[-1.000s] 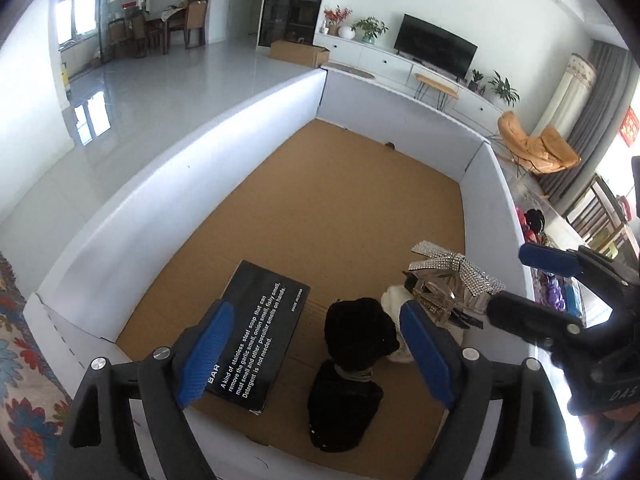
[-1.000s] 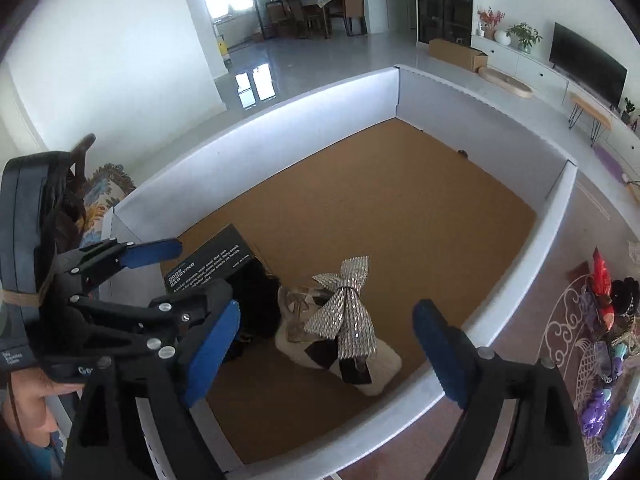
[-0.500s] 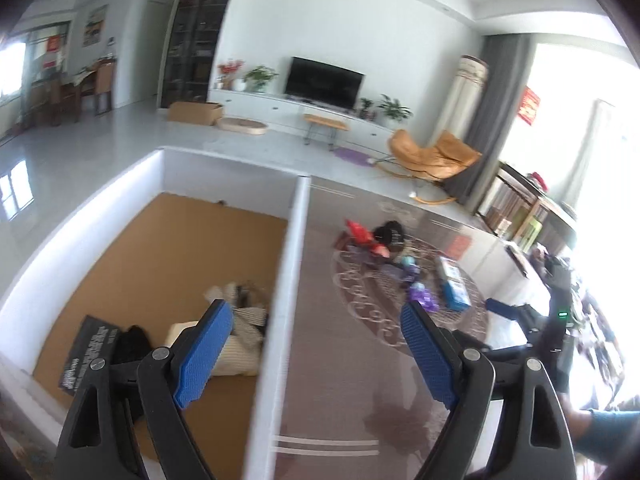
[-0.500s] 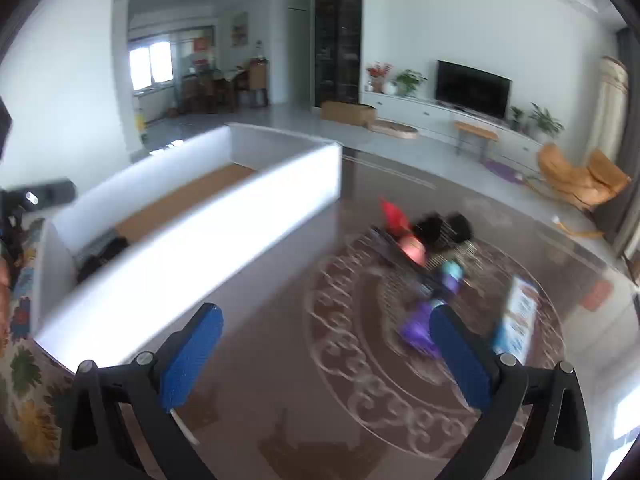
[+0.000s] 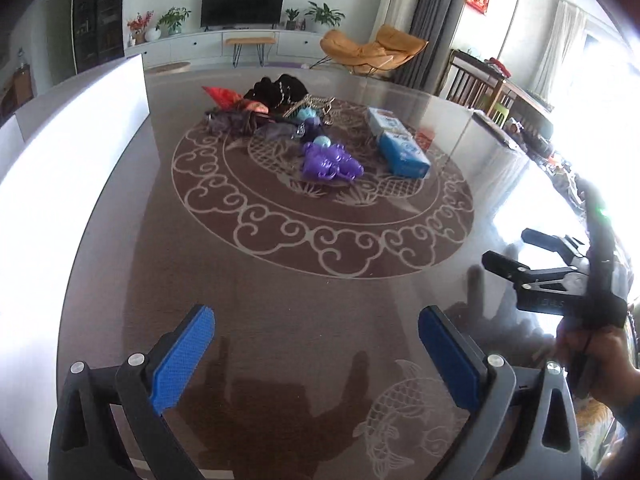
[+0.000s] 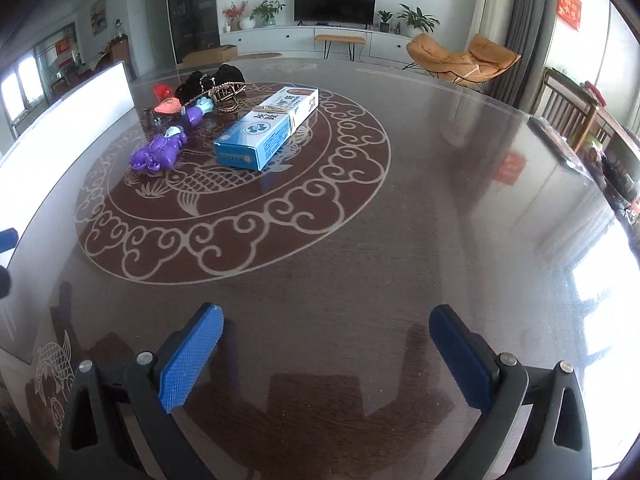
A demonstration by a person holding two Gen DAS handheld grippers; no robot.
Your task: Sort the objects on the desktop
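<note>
A pile of small objects lies on the dark glass table (image 5: 320, 320), far ahead of both grippers: a purple toy (image 5: 328, 162) (image 6: 158, 154), a blue and white box (image 5: 400, 148) (image 6: 268, 128), a black furry item (image 5: 280, 88) (image 6: 212, 80) and a red piece (image 5: 222, 96). My left gripper (image 5: 314, 316) hangs over bare table with its jaws opening and nothing between them. My right gripper (image 6: 326, 312) stands open and empty over the table's near part. In the left wrist view the right gripper (image 5: 510, 246) shows at the right, held by a hand.
The white-walled sorting box (image 5: 68, 152) (image 6: 60, 128) stands along the table's left side. A gold chain clip (image 6: 228, 94) lies in the pile. Chairs and a cluttered side table (image 6: 600, 140) stand beyond the table's right edge.
Both grippers swung away from the inside of the white box, where a black box, a black item and a bow lay, to the table on its right. Both sets of jaws stand wider.
</note>
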